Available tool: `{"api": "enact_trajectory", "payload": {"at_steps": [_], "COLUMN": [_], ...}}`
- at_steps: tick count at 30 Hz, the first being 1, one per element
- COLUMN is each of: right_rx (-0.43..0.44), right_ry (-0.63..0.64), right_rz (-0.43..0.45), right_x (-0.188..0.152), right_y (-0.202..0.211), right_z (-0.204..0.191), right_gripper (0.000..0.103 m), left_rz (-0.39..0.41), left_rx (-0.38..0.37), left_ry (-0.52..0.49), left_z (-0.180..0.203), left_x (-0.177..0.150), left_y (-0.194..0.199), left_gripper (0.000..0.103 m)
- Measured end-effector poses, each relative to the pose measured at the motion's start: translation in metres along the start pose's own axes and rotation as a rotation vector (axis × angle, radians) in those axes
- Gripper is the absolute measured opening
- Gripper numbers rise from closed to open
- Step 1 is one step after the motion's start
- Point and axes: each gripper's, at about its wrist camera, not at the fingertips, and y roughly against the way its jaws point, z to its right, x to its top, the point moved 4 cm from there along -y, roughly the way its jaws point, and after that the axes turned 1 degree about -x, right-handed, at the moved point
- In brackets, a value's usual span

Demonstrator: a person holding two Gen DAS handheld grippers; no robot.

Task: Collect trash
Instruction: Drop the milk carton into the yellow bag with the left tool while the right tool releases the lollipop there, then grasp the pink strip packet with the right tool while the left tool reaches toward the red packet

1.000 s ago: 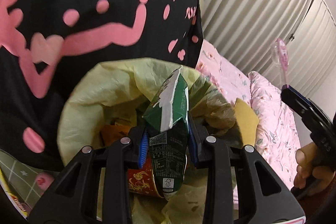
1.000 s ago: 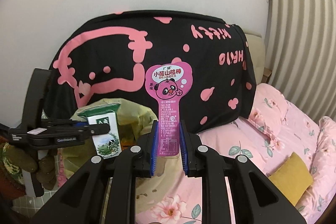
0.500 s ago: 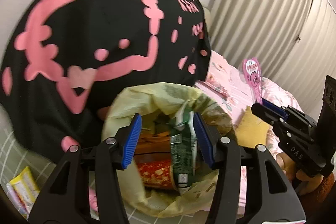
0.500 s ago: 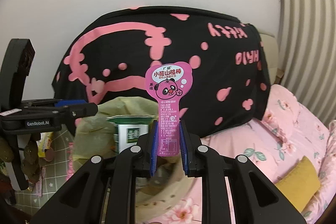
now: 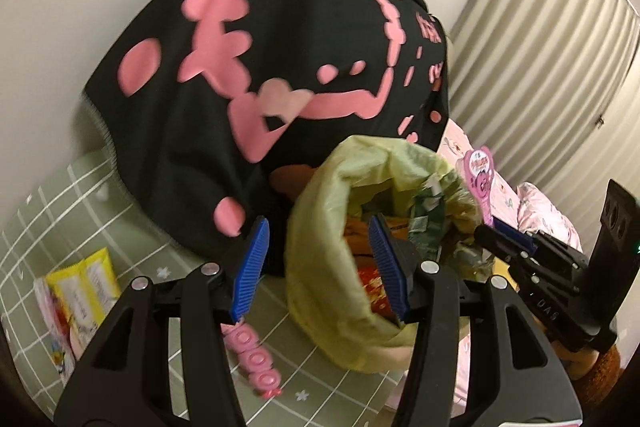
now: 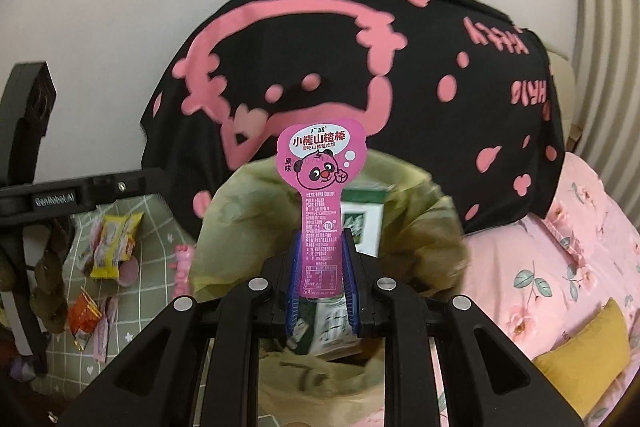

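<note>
The right gripper (image 6: 320, 287) is clamping a pink bear-printed snack wrapper (image 6: 322, 187) just over the yellow plastic trash bag (image 5: 320, 267), already holding a green carton (image 6: 362, 215). The left gripper (image 5: 320, 263) is hanging spread and empty. Yellow packets (image 5: 86, 287) and a pink strip (image 5: 252, 363) are lying uncollected on the green checked mat (image 5: 52, 211).

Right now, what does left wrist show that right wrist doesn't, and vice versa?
Left wrist only: the open, empty left gripper and the red packaging inside the yellow trash bag.
Right wrist only: the orange wrapper on the green mat, and the mustard pillow.
Both: the bag, the pink wrapper held in the right gripper, the black blanket.
</note>
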Motion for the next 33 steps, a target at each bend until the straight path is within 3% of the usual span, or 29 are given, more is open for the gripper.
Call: {"api": "enact_trajectory", "payload": {"at_steps": [7, 9, 10, 19, 27, 33], "right_rx": [0.001, -0.015, -0.012, -0.013, 0.052, 0.127], "right_ry": [0.004, 0.014, 0.016, 0.026, 0.089, 0.128], "right_rz": [-0.039, -0.036, -0.029, 0.008, 0.035, 0.001], "right_x": [-0.010, -0.010, -0.011, -0.007, -0.007, -0.015], "right_y": [-0.017, -0.019, -0.018, -0.009, -0.010, -0.026], "right_z": [-0.012, -0.014, -0.015, -0.024, -0.059, -0.095], "right_gripper": [0.021, 0.034, 0.035, 0.036, 0.036, 0.036], "left_rz": [0.003, 0.008, 0.011, 0.055, 0.082, 0.081], "left_rx": [0.034, 0.044, 0.048, 0.121, 0.293, 0.401], "left_ry": [0.035, 0.048, 0.054, 0.122, 0.141, 0.264], "left_z": [-0.022, -0.029, -0.032, -0.070, -0.127, -0.183], "left_x": [-0.012, -0.015, -0.016, -0.032, -0.064, -0.098], "left_y": [0.014, 0.019, 0.021, 0.048, 0.088, 0.122], "left_gripper": [0.050, 0.050, 0.050, 0.050, 0.050, 0.050]}}
